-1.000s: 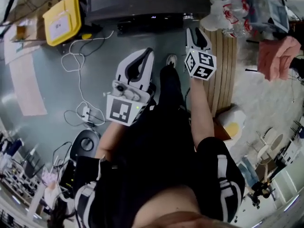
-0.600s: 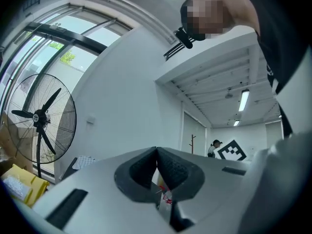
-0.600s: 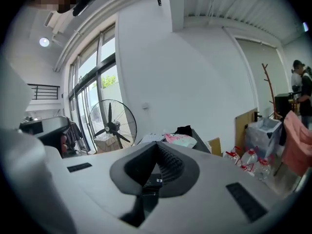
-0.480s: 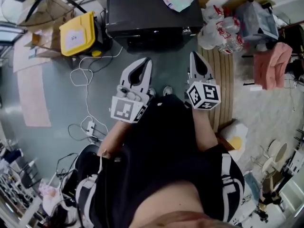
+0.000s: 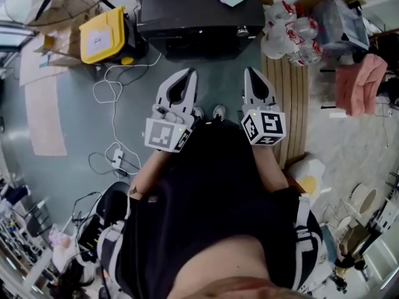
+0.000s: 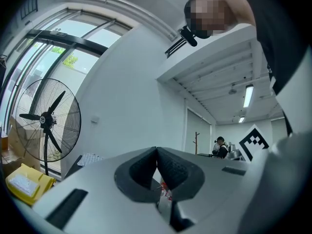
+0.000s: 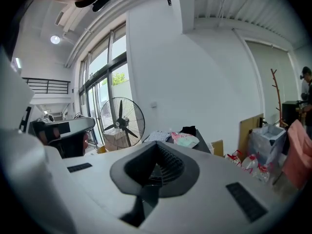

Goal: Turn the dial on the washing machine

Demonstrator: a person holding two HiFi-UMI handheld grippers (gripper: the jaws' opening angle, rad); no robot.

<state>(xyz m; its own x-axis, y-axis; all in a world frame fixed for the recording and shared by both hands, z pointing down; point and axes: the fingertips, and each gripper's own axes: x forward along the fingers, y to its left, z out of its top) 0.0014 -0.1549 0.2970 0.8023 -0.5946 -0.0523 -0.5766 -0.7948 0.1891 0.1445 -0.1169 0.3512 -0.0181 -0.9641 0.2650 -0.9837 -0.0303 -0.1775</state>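
Observation:
The washing machine (image 5: 199,11) is a dark box at the top of the head view, with cloth lying on its lid. A small pale round knob (image 5: 242,32) shows at its front right corner. Both grippers hang in the air over the grey floor, short of the machine and touching nothing. My left gripper (image 5: 189,72) (image 6: 157,150) has its jaws together with nothing between them. My right gripper (image 5: 250,71) (image 7: 157,145) is level with it, also shut and empty. In the right gripper view the machine's dark top (image 7: 204,149) lies ahead, beyond the jaws.
A yellow box (image 5: 103,36) sits left of the machine, and a white cable (image 5: 112,104) trails over the floor. To the right are a wooden slat platform (image 5: 293,98), packs of bottles (image 5: 293,30) and a pink cloth (image 5: 358,83). A standing fan (image 7: 122,118) is by the window.
The view has tilted up, so the whole machine top now shows. Both grippers have come level, side by side, the right one drawn back toward the body.

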